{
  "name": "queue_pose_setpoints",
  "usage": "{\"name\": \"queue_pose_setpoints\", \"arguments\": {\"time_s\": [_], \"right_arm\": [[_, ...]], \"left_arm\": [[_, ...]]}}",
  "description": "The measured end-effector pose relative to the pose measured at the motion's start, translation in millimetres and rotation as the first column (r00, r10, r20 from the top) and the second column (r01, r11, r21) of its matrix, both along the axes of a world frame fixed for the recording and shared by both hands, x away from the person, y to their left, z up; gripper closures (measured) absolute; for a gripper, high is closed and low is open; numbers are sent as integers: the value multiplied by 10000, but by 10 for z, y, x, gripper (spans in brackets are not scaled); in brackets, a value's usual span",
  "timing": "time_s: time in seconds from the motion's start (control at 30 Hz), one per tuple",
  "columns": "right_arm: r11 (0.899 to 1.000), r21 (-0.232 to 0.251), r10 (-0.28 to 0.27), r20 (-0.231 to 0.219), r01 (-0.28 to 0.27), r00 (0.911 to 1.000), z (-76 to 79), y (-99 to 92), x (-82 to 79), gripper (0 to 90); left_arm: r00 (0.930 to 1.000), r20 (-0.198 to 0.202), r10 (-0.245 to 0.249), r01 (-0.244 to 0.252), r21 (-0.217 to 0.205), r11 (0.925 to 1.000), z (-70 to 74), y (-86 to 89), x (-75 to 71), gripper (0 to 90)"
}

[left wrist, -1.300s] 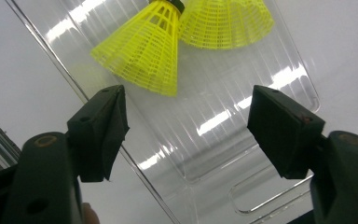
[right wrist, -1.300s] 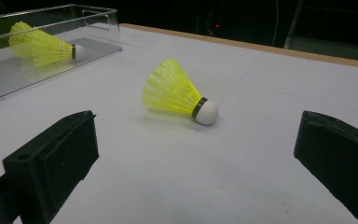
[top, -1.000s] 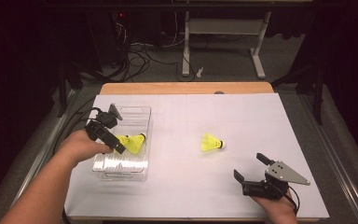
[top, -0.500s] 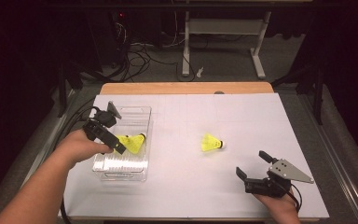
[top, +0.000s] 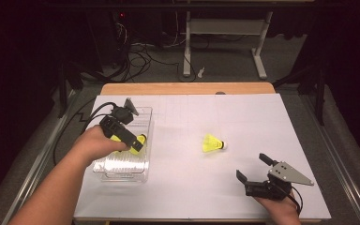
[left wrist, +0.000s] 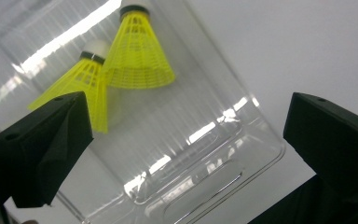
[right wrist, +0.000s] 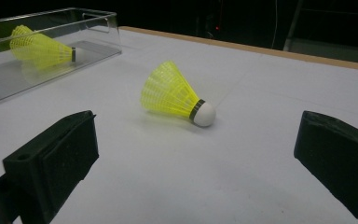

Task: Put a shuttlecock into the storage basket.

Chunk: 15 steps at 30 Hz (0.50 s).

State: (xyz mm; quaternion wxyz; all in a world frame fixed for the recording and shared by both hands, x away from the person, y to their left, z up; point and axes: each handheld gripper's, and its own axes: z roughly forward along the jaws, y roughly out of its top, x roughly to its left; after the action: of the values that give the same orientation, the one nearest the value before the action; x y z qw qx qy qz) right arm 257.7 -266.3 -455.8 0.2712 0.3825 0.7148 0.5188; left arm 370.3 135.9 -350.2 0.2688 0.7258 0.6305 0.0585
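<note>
1. The desk [top: 243, 122] is one broad white surface, and everything in play lies on it.

2. One clear plastic box [top: 140, 123] sits toward the desk's left side. It looks rigid and light, with slick, glossy walls; it would likely slide if nudged, so anything lowered in is best dropped from above the rim, not pushed against a wall.

3. There are two hand-held grippers. The left hand-held gripper [top: 132, 142] hangs over the box with its jaws spread wide; they have just been opening, and nothing sits between them. The right hand-held gripper [top: 252, 168] rests near the desk's front right edge, jaws also wide and empty, pointed toward the loose shuttlecock.

4. I count three yellow shuttlecocks. Two lie inside the box [left wrist: 137, 51] [left wrist: 86, 81], touching or nearly so, cork ends toward the same side. The third shuttlecock [right wrist: 175, 95] lies on its side on the open desk, well apart from the box and between the two hand-held grippers.

5. Judged by looks, each one is very light, with a springy mesh skirt that gives under pressure and a firm, round white cork [right wrist: 203, 114]. The band just behind the cork seems the safest hold: stiff enough not to crush, less rounded than the cork tip, which could squirt out of closing jaws.
</note>
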Motion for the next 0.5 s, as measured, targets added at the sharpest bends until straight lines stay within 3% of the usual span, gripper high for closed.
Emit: {"name": "queue_pose_setpoints", "arguments": {"time_s": [0.2,0.5], "right_arm": [[9999,77,-136,-71,136,9999,-5,-19,4,2],[9999,-56,-97,-133,97,9999,-32,-13,18,2]], "left_arm": [[9985,-137,-526,526,3,9986,-6,-197,-21,19],[9975,-150,-697,699,112,9975,-45,-283,-24,17]]}}
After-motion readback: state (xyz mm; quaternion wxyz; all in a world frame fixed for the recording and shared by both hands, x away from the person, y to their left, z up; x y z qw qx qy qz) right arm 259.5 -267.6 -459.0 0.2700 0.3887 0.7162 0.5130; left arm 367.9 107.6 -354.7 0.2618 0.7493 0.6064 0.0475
